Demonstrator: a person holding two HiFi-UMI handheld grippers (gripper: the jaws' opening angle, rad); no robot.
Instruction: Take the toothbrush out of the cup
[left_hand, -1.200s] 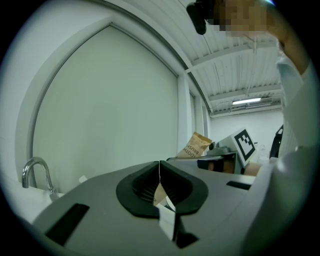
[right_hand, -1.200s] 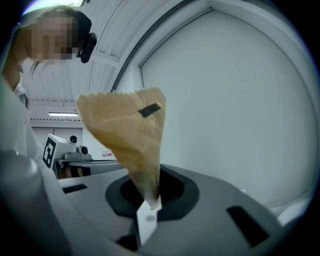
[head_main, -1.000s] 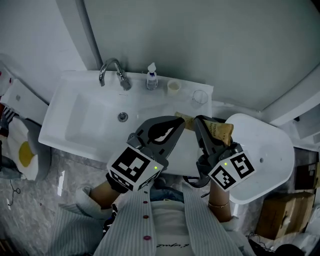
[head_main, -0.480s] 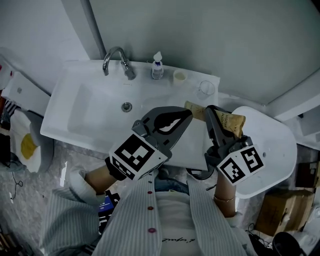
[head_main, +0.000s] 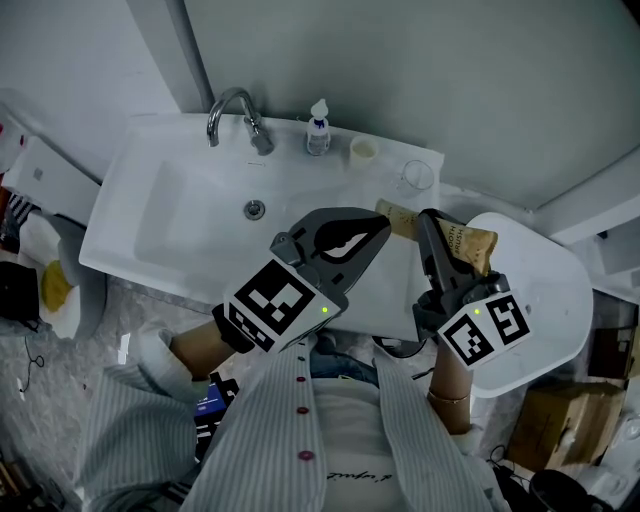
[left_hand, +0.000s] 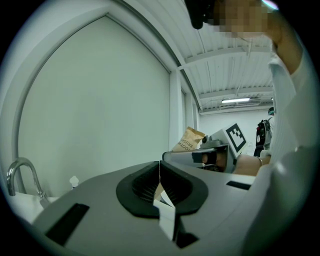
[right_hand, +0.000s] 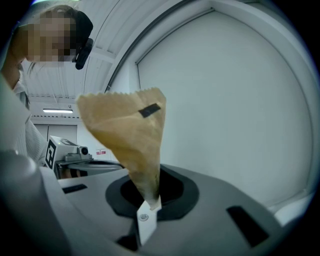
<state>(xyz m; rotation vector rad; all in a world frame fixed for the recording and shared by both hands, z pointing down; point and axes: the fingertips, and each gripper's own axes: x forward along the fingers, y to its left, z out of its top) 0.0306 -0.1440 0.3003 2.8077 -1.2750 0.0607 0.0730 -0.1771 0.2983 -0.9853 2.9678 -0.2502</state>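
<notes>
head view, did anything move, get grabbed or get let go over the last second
Nothing visibly changed; only the camera shifted a little. The left gripper and the right gripper still pinch the brown paper packet between them above the sink. The glass, small cup and bottle stand where they were.

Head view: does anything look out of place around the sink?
Only one thing: a brown paper packet is held in the air over the right end of the sink, with the left gripper and the right gripper both shut on it. The small cup and clear glass on the ledge stand upright; nothing looks spilled.
</notes>
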